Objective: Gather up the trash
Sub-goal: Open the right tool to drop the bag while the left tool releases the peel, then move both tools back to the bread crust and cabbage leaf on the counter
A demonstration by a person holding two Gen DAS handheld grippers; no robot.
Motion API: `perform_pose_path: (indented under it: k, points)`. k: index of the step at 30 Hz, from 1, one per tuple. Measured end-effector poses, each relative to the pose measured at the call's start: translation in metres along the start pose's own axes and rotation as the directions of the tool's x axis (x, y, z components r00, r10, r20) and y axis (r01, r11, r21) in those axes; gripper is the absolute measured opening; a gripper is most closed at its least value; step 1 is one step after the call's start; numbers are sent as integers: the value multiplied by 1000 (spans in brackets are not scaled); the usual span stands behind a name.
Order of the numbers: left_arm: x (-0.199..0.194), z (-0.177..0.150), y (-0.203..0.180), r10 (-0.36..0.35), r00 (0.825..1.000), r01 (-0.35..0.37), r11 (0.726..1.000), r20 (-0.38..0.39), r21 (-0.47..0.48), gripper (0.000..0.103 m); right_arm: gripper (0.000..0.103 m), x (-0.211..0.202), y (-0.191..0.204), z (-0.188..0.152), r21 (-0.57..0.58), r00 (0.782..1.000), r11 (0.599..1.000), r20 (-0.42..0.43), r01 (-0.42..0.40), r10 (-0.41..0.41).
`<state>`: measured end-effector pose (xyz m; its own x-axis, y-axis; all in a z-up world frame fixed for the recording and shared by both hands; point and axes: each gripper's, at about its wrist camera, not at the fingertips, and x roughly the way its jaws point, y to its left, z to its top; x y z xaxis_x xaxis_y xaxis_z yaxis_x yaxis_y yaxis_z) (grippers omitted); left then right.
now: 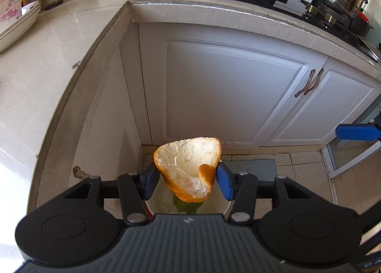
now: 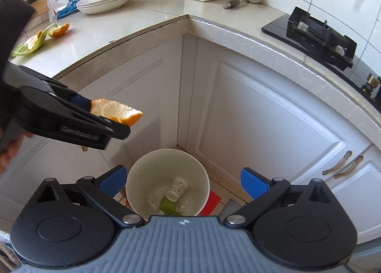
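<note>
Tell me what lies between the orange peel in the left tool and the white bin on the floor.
Nothing: in the right wrist view only open air separates the orange peel from the white bin below.

Two grippers (image 2: 183, 181) (image 1: 188, 179), three orange peels (image 1: 190, 168) (image 2: 58, 30) (image 2: 32, 42), one bin (image 2: 142, 173), three stacked plates (image 2: 104, 2).

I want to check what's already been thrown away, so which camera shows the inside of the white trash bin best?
The right wrist view: the white trash bin sits open between the spread, empty right gripper, showing a small cup and scraps. In the left wrist view, the orange peel held by the left gripper hides most of the bin.
</note>
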<state>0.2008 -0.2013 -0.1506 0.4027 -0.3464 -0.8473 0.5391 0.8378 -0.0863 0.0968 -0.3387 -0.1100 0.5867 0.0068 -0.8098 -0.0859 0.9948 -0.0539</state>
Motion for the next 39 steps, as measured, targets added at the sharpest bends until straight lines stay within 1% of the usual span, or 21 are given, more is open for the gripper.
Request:
perform_pose_path:
  k: [4, 5, 6, 7, 8, 9, 13, 21, 26, 30, 35, 39]
  points:
    - [18, 3, -7, 6, 1000, -6, 1000, -19, 14, 55, 103, -14, -5, -5, 18, 999, 999, 14, 31, -31]
    - [22, 4, -8, 5, 1000, -4, 1000, -27, 19, 59, 103, -17, -6, -6, 23, 999, 999, 15, 37, -38]
    - [26, 5, -9, 6, 1000, -5, 1000, -30, 26, 69, 103, -20, -8, -7, 29, 999, 999, 18, 43, -44]
    - [28, 5, -10, 12, 1000, -11, 999, -29, 30, 74, 103, -23, -10, -9, 34, 998, 998, 21, 50, -51]
    - [28, 6, -10, 16, 1000, -16, 999, -22, 32, 83, 103, -25, -11, -10, 38, 998, 998, 21, 57, -58]
    - [28, 7, -11, 16, 1000, -16, 999, -13, 34, 86, 103, -28, -12, -12, 44, 998, 997, 23, 63, -64]
    - [26, 13, -13, 21, 1000, -22, 999, 6, 26, 86, 103, -34, -18, -17, 68, 997, 996, 26, 64, -66]
    - [0, 18, -11, 18, 998, -19, 1000, 60, 21, 87, 103, -36, -19, -14, 59, 997, 996, 42, 60, -62]
    - [-20, 19, -8, 17, 995, -19, 1000, 93, 18, 87, 103, -38, -12, -8, 35, 996, 997, 59, 70, -72]
    - [-39, 14, -5, 21, 993, -23, 1000, 120, 20, 87, 103, -38, -4, -4, 10, 996, 998, 61, 62, -63]
    - [-64, 6, 1, 30, 988, -33, 999, 154, 13, 87, 103, -41, 7, 1, -16, 997, 999, 66, 30, -29]
    - [-88, -2, 10, 50, 980, -51, 999, 193, -2, 87, 103, -44, 21, 3, -43, 997, 999, 75, 25, -22]
